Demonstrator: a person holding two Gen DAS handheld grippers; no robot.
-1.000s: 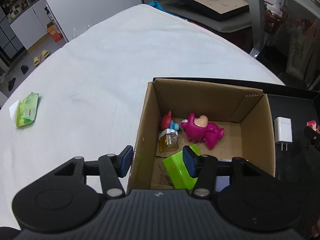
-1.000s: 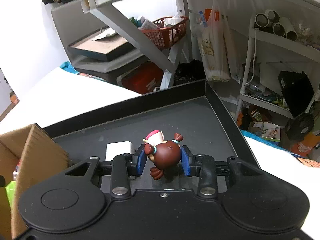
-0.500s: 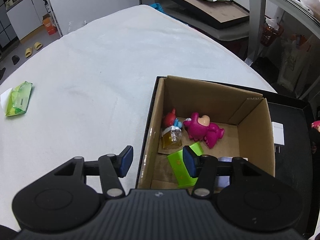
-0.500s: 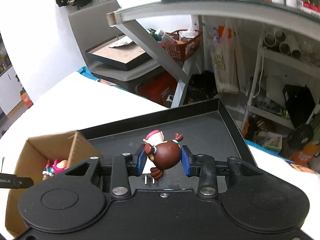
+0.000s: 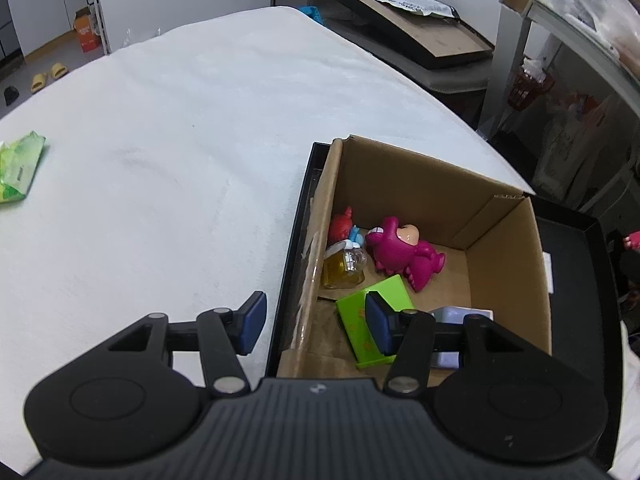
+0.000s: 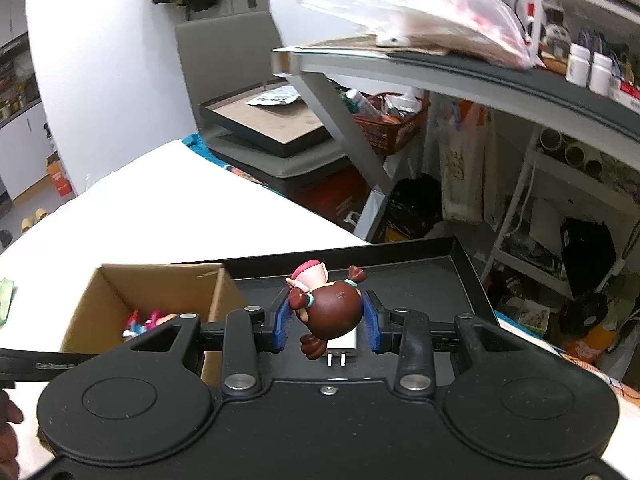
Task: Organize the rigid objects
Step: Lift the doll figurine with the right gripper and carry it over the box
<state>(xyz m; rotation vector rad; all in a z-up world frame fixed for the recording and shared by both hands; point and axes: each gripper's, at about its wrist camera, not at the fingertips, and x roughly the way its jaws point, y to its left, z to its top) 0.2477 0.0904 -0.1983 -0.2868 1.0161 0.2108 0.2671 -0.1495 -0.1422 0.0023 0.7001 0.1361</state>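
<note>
One brown figurine [image 6: 330,312], no readable labels

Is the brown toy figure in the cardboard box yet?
Not yet: the brown toy figure is clamped in the right claw above the black tray.

green packet [image 5: 18,168] cut by left edge, charger [image 6: 342,344] mostly hidden

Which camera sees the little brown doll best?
The right wrist view: the doll sits up close, clamped in the right tool. The left wrist view catches only a pink scrap at its right edge, possibly the doll.
</note>
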